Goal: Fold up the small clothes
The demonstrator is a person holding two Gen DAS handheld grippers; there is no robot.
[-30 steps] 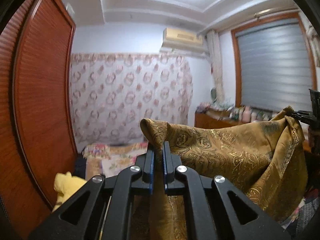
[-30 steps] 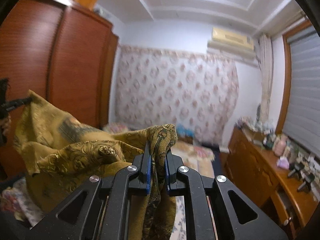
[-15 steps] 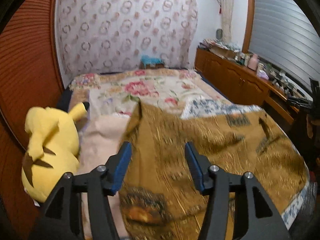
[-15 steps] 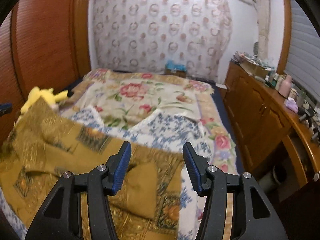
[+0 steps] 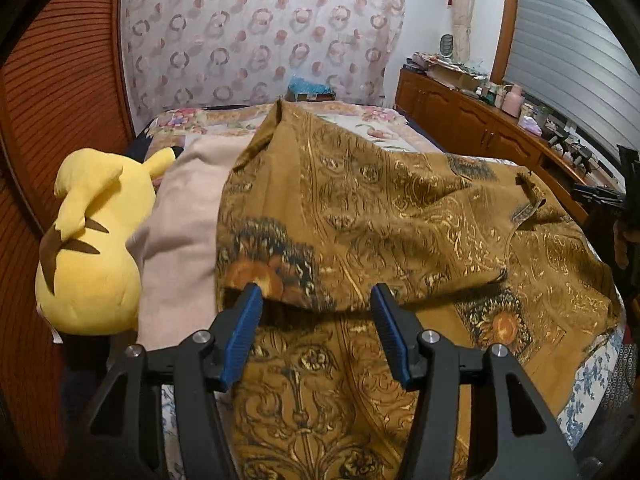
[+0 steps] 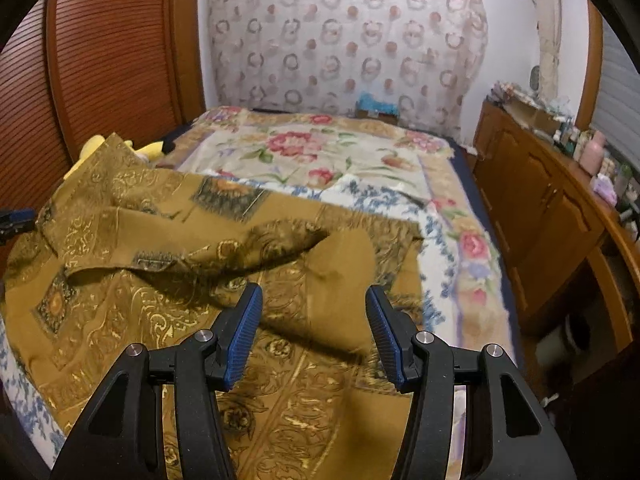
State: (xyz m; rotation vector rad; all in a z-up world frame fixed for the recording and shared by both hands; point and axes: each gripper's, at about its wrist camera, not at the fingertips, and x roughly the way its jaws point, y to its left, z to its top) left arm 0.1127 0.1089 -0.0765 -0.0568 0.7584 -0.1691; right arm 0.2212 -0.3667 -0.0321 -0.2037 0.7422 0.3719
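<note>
Mustard-gold patterned cloth (image 5: 400, 216) lies rumpled across the floral bedspread (image 6: 320, 152); left gripper (image 5: 316, 308) and right gripper (image 6: 312, 306) gape empty above it. Only the left view shows the yellow plush toy's (image 5: 88, 248) body and beige cloth (image 5: 184, 232).

One garment noted: a mustard-gold cloth (image 5: 400, 208) printed with dark scrollwork and sunflower-like medallions, lying spread across the near part of the bed. It is doubled over on itself, the upper layer lying loosely and unevenly on the lower, with a raised, rumpled fold edge running across the middle (image 6: 224, 256). The near portion lies fairly flat; the far corners stand slightly peaked and creased.
</note>
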